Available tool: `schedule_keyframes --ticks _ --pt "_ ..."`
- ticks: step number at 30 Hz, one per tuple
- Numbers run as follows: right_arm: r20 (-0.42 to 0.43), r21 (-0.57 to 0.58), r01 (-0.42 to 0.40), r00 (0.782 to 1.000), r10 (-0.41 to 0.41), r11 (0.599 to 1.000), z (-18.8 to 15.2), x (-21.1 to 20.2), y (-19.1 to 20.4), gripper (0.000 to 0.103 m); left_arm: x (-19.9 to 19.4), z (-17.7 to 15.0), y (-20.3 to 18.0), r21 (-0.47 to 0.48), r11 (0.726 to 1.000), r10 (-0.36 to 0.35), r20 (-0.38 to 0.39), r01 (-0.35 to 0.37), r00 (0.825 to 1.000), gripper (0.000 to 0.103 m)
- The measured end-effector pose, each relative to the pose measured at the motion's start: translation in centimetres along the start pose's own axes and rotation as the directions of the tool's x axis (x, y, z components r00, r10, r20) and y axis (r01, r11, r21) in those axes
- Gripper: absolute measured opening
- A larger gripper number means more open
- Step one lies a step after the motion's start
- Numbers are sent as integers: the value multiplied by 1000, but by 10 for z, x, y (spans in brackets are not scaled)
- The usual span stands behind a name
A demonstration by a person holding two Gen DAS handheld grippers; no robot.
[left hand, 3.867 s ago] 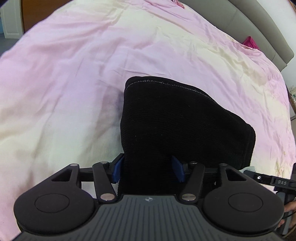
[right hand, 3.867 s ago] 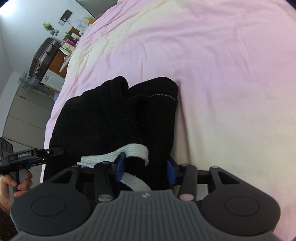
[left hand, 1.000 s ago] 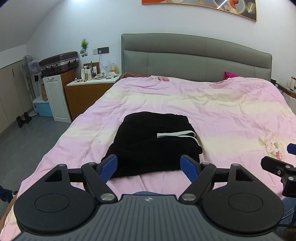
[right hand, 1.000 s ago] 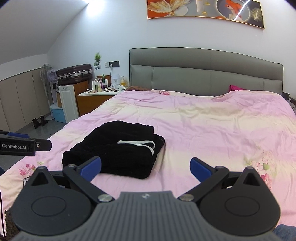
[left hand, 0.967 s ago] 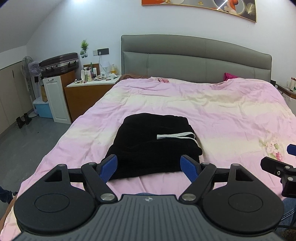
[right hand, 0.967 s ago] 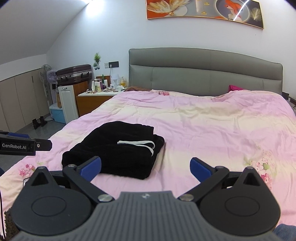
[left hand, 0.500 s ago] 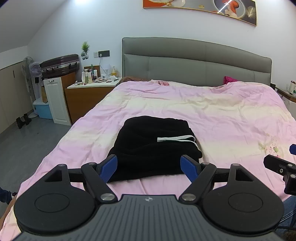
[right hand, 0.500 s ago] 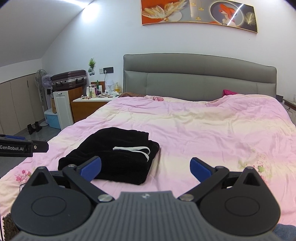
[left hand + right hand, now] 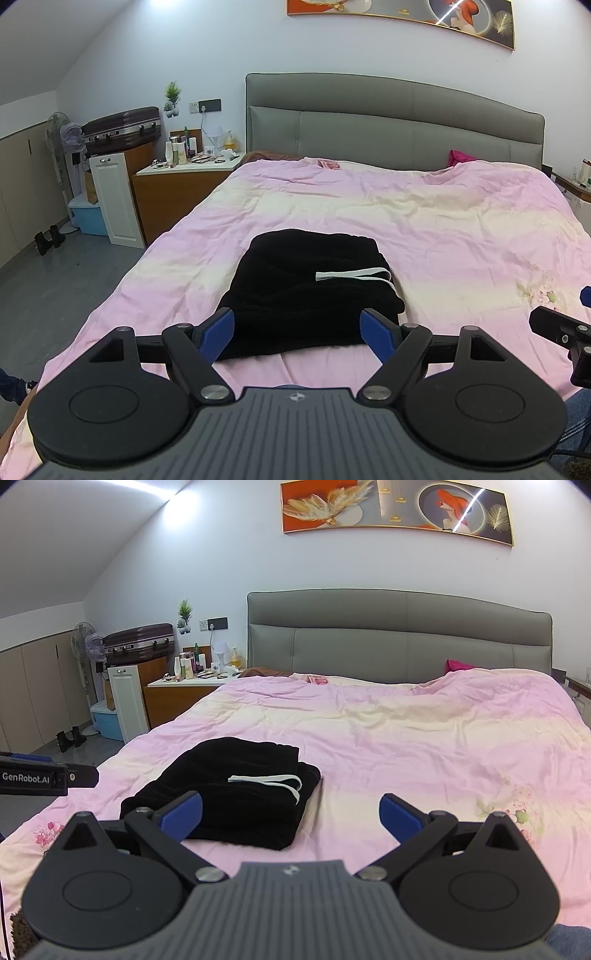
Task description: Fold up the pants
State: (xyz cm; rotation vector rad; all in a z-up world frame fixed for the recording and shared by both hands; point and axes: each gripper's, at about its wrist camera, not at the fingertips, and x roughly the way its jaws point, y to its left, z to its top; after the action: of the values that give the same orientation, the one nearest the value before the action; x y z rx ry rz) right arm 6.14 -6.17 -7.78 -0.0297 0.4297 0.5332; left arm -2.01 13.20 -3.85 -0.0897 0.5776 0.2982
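Note:
The black pants (image 9: pixel 306 291) lie folded into a compact bundle on the pink bed cover (image 9: pixel 443 236), with a white drawstring (image 9: pixel 351 275) across the top. They also show in the right wrist view (image 9: pixel 229 794), left of centre. My left gripper (image 9: pixel 297 330) is open and empty, held back from the near edge of the bundle. My right gripper (image 9: pixel 290 814) is open and empty, to the right of the bundle and back from it. The left gripper's body (image 9: pixel 44 775) shows at the left edge of the right wrist view.
A grey headboard (image 9: pixel 395 122) stands at the far end of the bed. A wooden nightstand (image 9: pixel 177 195) with bottles, a white cabinet (image 9: pixel 114 199) and a suitcase (image 9: pixel 122 129) stand on the left. Grey floor (image 9: pixel 55 288) lies left of the bed. A magenta item (image 9: pixel 460 157) lies by the headboard.
Both grippers released the pants and pulled back from the bed; the bundle now lies folded on the cover. In the last second both views have lifted slightly.

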Motion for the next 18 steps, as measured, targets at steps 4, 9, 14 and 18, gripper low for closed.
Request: schedule_keyframes --ticks 4,9,14,18 --pt "-5 4 -1 1000 1 1000 1 0 1 98 -1 2 -2 6 1000 0 -5 0 1000 91" --pt "-3 6 -2 1000 2 1000 2 -1 3 98 -1 2 -3 6 1000 0 -5 0 1000 91" --pt "-3 7 -2 1000 2 1000 2 -1 2 98 1 4 -3 11 1000 -1 -5 1 1000 91" --pt "-3 8 -3 1000 3 1000 2 -1 2 98 2 3 -3 13 1000 -2 -6 2 1000 91"
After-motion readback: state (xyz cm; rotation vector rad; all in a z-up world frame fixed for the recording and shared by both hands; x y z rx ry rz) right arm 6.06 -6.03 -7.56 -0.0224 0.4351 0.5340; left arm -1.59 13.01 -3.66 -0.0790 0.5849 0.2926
